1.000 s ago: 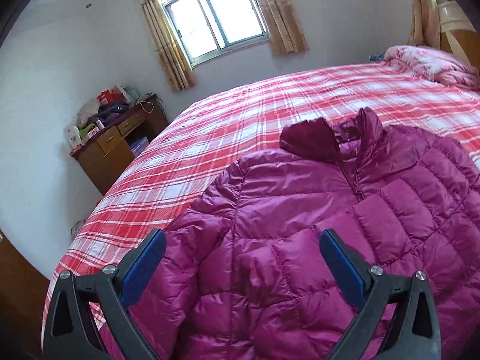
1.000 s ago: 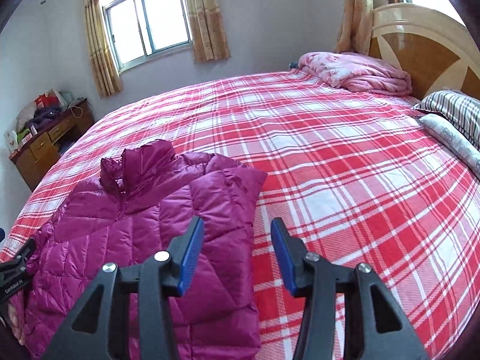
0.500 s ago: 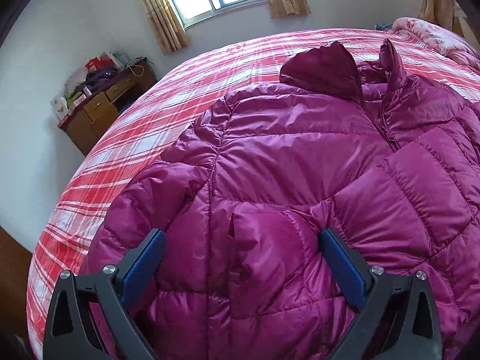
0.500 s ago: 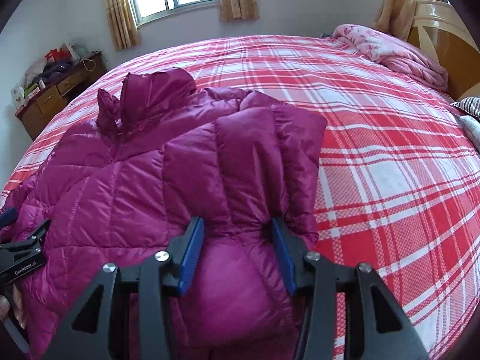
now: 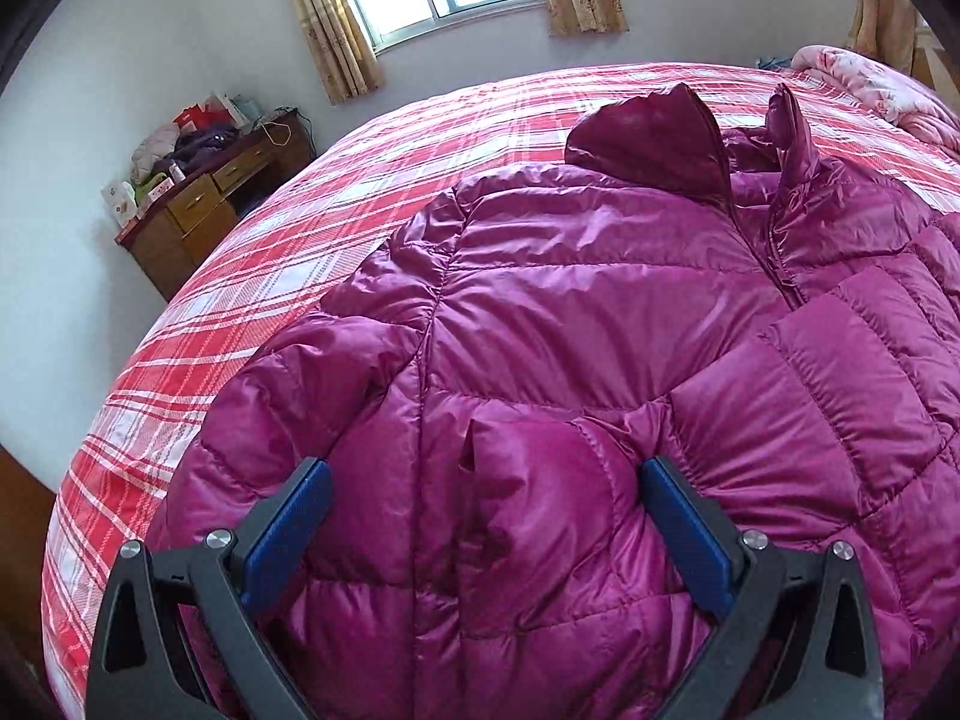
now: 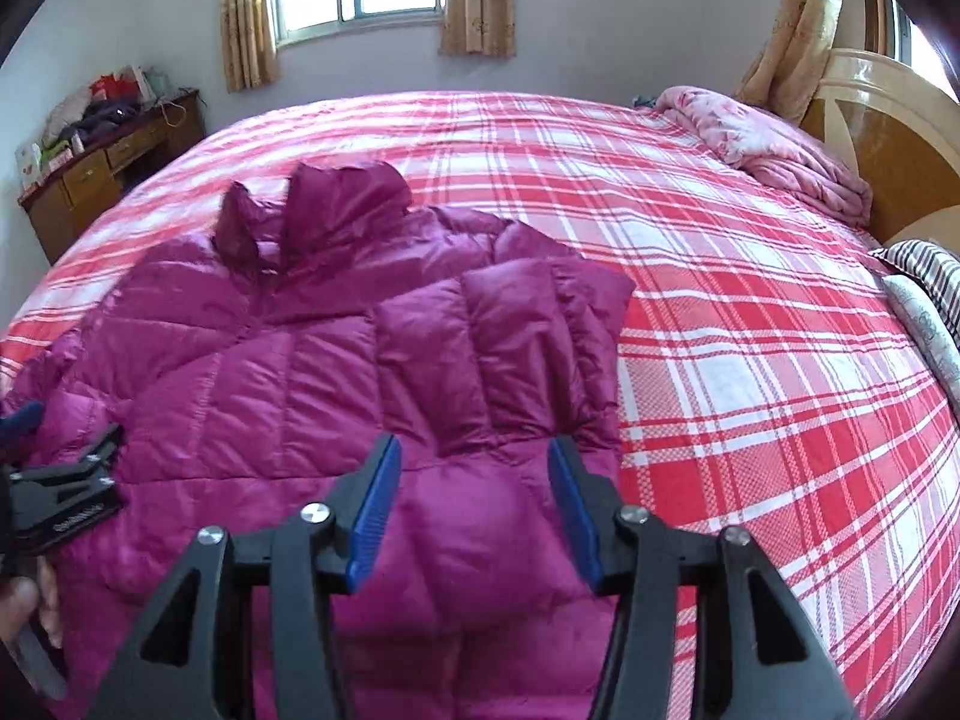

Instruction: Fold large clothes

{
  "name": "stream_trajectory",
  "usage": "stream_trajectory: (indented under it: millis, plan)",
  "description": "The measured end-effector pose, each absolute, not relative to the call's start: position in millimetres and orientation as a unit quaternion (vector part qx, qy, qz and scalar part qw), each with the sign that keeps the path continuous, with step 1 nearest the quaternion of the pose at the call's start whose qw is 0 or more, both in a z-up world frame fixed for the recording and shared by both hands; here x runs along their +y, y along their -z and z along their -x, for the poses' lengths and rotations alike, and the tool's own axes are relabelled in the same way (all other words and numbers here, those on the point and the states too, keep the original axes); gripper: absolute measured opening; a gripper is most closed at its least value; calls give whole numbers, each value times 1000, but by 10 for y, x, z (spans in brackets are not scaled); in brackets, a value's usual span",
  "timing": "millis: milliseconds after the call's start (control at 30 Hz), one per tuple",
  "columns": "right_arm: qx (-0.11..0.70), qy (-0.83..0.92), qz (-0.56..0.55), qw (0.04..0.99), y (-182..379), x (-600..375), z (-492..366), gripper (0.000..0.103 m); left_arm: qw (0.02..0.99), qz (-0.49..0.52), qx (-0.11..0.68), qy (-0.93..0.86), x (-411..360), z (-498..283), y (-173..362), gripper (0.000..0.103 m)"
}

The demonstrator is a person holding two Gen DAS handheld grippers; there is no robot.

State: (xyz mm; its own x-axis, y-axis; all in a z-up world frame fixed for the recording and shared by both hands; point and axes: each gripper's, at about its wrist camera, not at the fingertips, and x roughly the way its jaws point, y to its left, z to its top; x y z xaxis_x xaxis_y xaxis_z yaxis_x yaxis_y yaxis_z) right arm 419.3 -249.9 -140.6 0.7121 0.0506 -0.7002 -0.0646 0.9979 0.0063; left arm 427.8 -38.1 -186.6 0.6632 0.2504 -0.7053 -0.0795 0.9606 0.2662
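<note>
Bedroom, plaid bed: magenta puffer jacket lower left, flat. Lt, soft, slick shell; best taken at hem/seams. Left gripper wide apart; right gripper just opening, jacket between, unpinched.

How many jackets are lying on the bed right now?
1: a magenta puffer jacket on the near left part of the plaid bed, with one sleeve folded across its front. The crumpled pink quilt by the headboard could hide more.

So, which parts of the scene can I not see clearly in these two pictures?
- Hem of the magenta quilted puffer jacket: both views, hidden behind the grippers and cut by the lower edge.
- Items on the brown wooden desk: too small.
- Left gripper, right view: cut off at the edge.
</note>
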Motion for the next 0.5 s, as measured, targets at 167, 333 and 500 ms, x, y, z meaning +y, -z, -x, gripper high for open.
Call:
stream_trajectory:
  millis: [167,333,500]
  plan:
    - [392,-71,13,917,1545,-2194,-4137,64,906,-106,400,-90,-387,-4263,1872,102]
    - [405,-57,19,912,1841,-2102,-4180,64,906,-103,400,-89,-383,-4255,1871,102]
    - [413,-50,35,908,1908,-2073,-4209,66,906,-104,400,-89,-381,-4259,1869,102]
